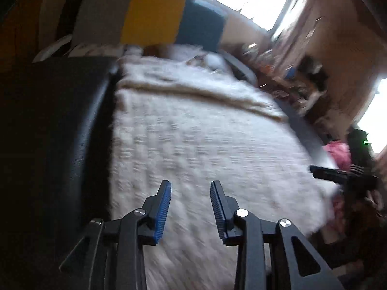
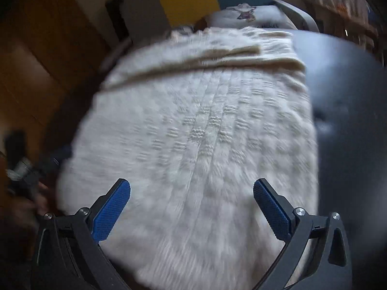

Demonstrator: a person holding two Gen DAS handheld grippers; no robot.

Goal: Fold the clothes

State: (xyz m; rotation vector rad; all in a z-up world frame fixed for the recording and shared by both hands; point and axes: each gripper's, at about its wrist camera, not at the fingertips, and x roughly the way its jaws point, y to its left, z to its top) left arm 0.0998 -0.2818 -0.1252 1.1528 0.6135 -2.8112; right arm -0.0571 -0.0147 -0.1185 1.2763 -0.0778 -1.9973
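Observation:
A cream knitted sweater [image 1: 193,135] lies spread flat on a dark round table [image 1: 60,125], with a folded band across its far part. In the right wrist view the same sweater [image 2: 198,133] fills the middle, on the table [image 2: 343,111]. My left gripper [image 1: 190,186] hovers over the sweater's near part, open, with nothing between its blue pads. My right gripper [image 2: 191,186] is wide open above the sweater's near edge, also empty. The right gripper's black body [image 1: 338,174] shows at the right edge of the left wrist view. Both views are blurred by motion.
Yellow [image 1: 154,17] and teal [image 1: 200,24] cushions stand behind the table. A light garment [image 2: 244,12] lies past the sweater. A cluttered shelf [image 1: 302,82] runs along the right, with something pink [image 1: 338,152] below it. Wooden furniture [image 2: 36,60] is at the left.

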